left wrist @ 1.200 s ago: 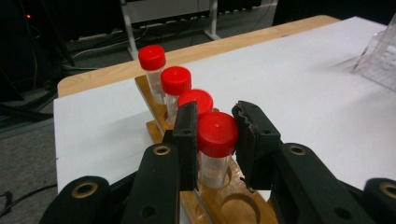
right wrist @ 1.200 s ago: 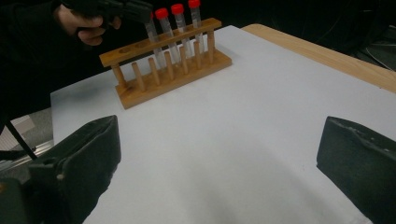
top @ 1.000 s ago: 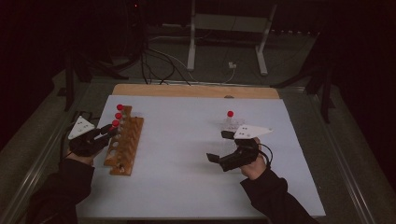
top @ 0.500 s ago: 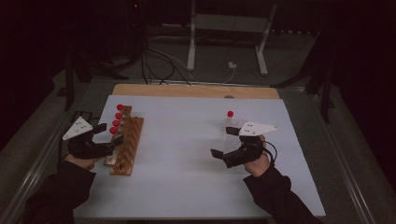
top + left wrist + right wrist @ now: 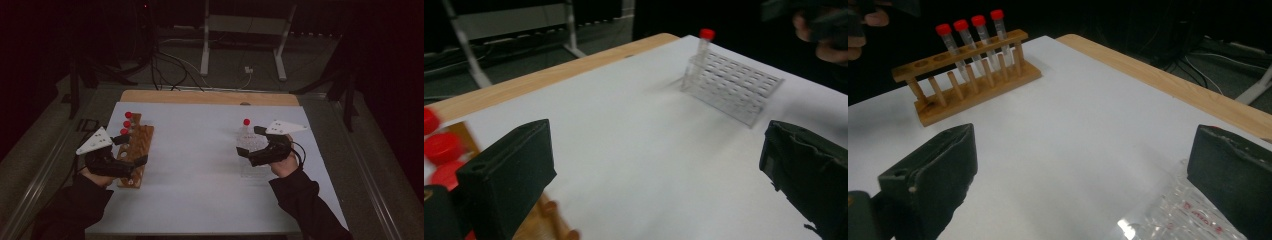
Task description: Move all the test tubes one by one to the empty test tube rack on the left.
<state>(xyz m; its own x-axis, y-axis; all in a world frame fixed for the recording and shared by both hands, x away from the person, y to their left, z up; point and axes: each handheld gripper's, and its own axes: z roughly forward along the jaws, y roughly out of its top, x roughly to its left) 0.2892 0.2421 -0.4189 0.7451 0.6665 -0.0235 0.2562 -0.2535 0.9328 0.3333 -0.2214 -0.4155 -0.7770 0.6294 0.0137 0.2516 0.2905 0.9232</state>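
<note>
Four red-capped tubes [image 5: 973,42] stand upright in the wooden rack [image 5: 136,152] at the table's left, none held. The left gripper [image 5: 134,148], just beside that rack, has just been opening its jaws, nothing between them. The right gripper [image 5: 248,141] gapes empty over the clear rack [image 5: 734,87], which holds one tube [image 5: 702,52].

White table cover [image 5: 200,165]; metal stand [image 5: 240,30] and cables [image 5: 175,65] beyond.

The room is dim and its background nearly black; the white surface [image 5: 200,165] is the brightest area, lit softly from above with faint shadows. The high view is grainy. In the left gripper view the red caps [image 5: 441,150] smear with motion blur, and the near tongs look soft.
</note>
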